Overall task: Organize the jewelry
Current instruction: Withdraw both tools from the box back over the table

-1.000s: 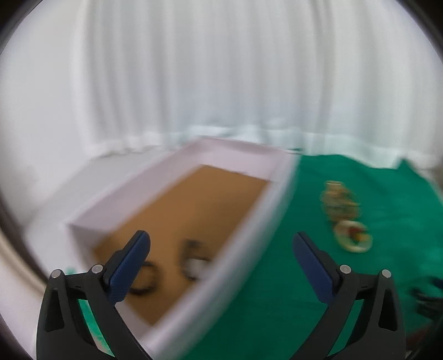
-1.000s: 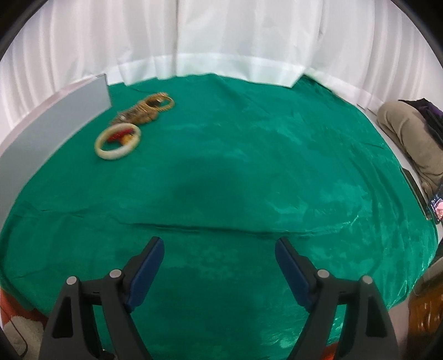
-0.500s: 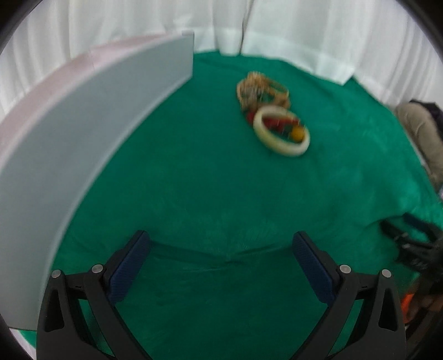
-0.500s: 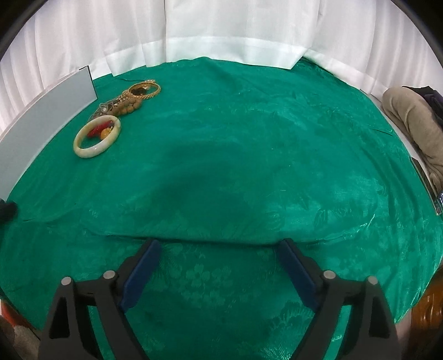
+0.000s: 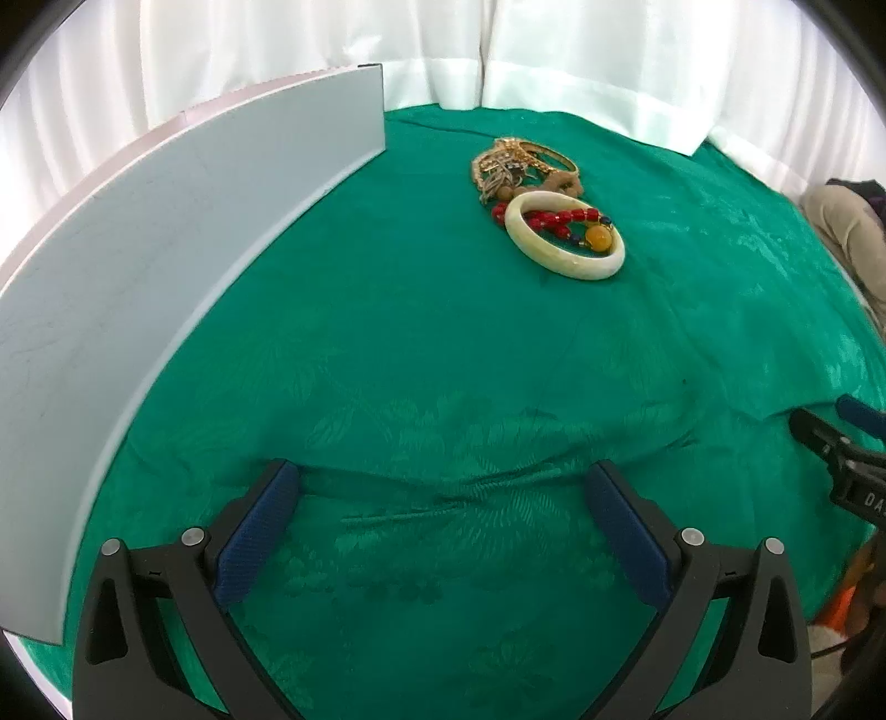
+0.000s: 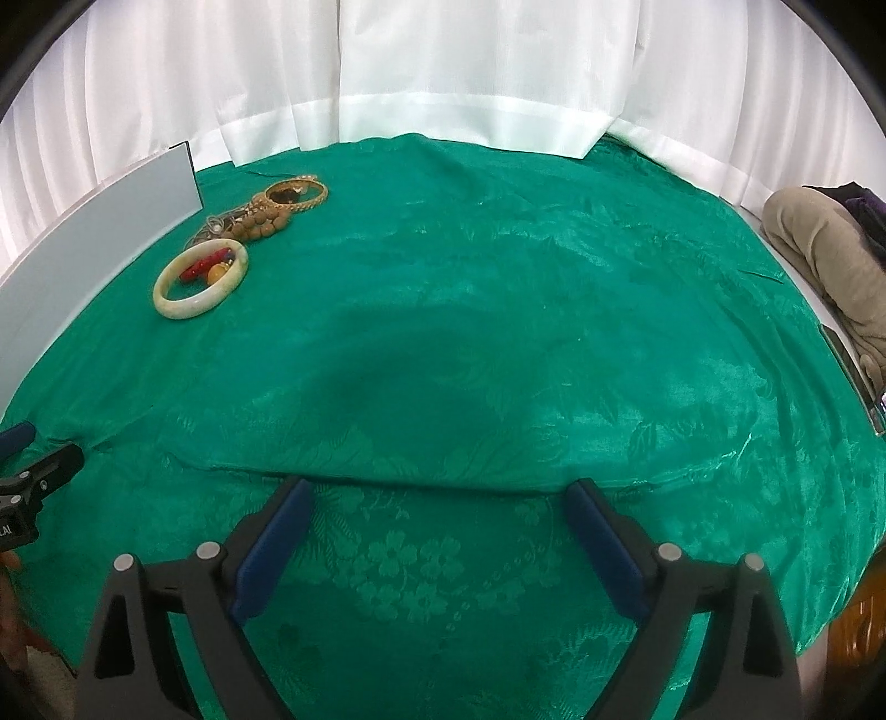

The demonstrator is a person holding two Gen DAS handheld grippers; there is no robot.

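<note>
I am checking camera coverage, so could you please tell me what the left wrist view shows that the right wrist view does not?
Only the left wrist view shows the open left gripper head-on, and the box wall close and large. Only the right wrist view shows the open right gripper head-on and the gold bangle clearly. Both show the green cloth, white bangle, red beads, curtain and each other's gripper at the frame edge.

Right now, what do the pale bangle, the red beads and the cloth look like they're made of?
Pale bangle: cream, smooth, glossy, thick; jade-like stone or resin, can't tell which. Red beads: opaque, shiny, chunky; coral, glass or plastic. Green cloth: satin-like woven fabric, sheen with a floral damask pattern and soft wrinkles.
</note>
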